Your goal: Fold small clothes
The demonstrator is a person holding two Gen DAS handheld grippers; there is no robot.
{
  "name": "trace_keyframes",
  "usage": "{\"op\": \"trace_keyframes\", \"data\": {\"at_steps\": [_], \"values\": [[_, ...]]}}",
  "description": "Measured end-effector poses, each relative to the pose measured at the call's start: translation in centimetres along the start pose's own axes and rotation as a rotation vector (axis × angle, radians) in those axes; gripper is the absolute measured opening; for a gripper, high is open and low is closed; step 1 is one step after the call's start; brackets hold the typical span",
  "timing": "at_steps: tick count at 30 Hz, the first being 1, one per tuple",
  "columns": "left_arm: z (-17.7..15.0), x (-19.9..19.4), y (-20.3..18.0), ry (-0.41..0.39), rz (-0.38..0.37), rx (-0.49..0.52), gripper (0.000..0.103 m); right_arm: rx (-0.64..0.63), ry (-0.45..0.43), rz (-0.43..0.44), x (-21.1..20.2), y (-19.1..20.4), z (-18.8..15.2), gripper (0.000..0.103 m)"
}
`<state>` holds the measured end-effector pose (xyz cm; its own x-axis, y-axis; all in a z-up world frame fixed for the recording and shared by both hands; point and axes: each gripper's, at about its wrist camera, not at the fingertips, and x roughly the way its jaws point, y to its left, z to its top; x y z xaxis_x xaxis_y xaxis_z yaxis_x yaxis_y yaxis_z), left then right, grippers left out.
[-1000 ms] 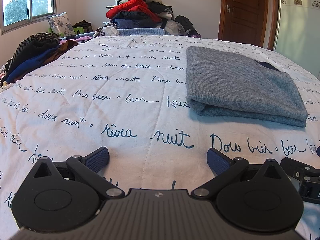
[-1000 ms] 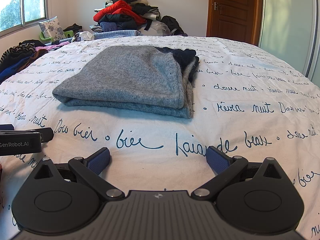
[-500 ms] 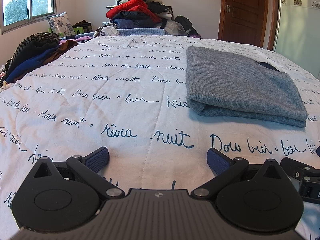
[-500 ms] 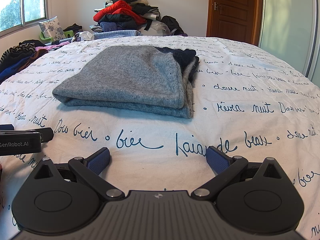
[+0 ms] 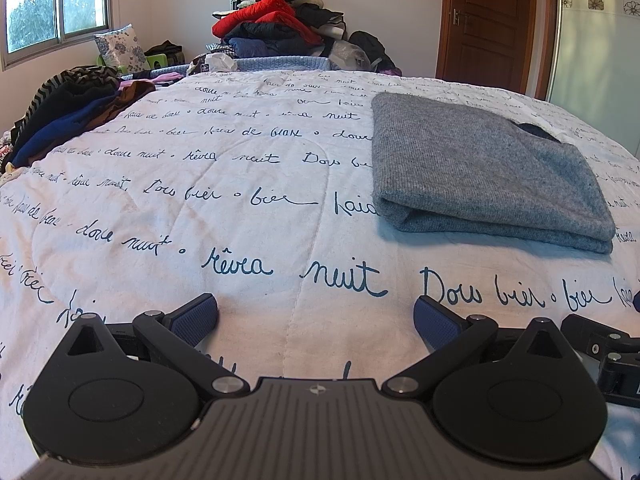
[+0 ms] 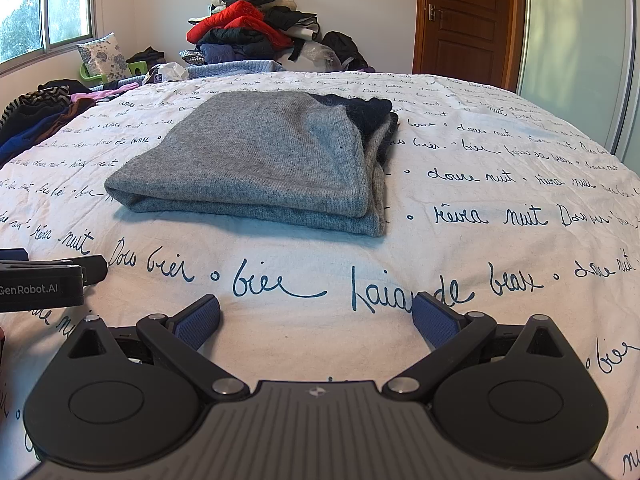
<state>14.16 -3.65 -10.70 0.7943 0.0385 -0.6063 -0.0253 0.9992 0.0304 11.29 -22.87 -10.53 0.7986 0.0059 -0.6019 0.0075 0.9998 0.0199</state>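
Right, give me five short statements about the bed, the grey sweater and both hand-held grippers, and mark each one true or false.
1. The grey sweater lies folded on the bedspread. True.
2. The left hand-held gripper is clamped on the sweater. False: its jaws are open and empty, short of the sweater.
3. The right hand-held gripper is open and holds nothing. True.
4. A dark garment shows at the sweater's far right corner. True.
5. The pile of clothes beyond the bed is all white. False: it has red, black and blue items.
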Motion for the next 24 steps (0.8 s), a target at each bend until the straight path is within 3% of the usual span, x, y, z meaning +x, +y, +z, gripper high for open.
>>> {"op": "trace_keyframes", "data": {"at_steps": [24], "values": [[0.03,0.11,0.23,0.007,-0.01,-0.016,0.103,-0.004,0.001,-0.003,0.03,0.03,0.0,0.103]]}}
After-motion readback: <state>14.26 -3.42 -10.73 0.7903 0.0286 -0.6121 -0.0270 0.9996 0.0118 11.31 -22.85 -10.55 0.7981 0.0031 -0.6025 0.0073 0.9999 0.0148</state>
